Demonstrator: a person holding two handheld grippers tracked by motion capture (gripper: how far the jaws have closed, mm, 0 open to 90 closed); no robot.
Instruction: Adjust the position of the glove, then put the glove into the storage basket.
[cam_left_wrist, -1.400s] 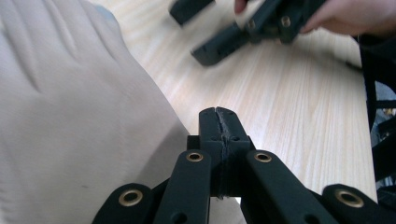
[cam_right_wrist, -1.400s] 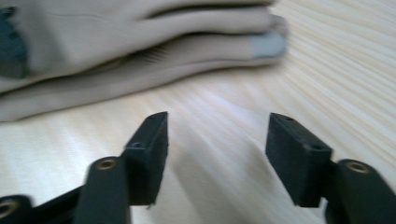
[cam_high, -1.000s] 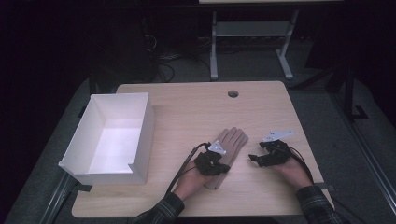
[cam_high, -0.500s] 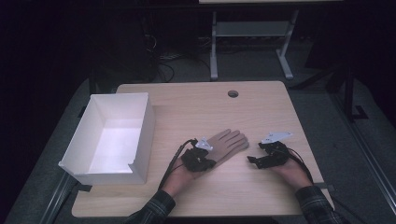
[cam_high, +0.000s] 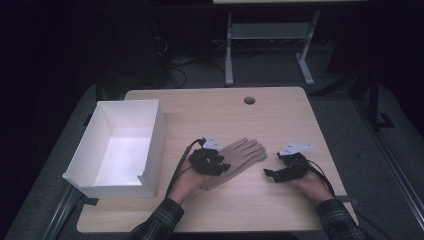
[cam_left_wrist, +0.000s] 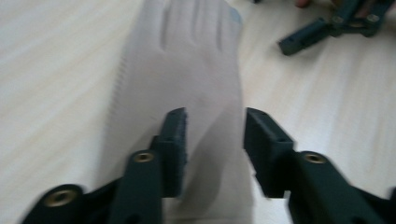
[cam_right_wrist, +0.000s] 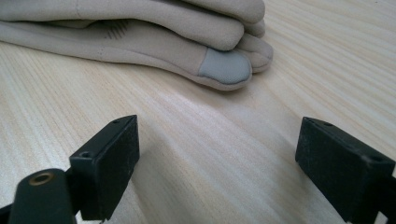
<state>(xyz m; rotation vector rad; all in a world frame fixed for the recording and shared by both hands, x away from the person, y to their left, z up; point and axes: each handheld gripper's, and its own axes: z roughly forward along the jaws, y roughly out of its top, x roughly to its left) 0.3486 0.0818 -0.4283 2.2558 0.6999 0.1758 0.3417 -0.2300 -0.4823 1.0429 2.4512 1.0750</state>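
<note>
Gloves (cam_high: 239, 159) lie stacked at centre frame on the table (cam_high: 210, 107), and we judge pickup barely begun: left gripper (cam_left_wrist: 212, 140) just parted over the cuff, right gripper (cam_right_wrist: 217, 163) spread, empty; box (cam_high: 150, 130) unfilled.

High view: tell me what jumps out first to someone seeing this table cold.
A beige glove lies flat mid-table, fingers pointing away from the person, with the left claw open over its cuff end, jaws just opened apart and the glove below them. At the left stands an open white cardboard box. The right claw rests open on bare wood just right of the glove's grey-tipped fingers.
</note>
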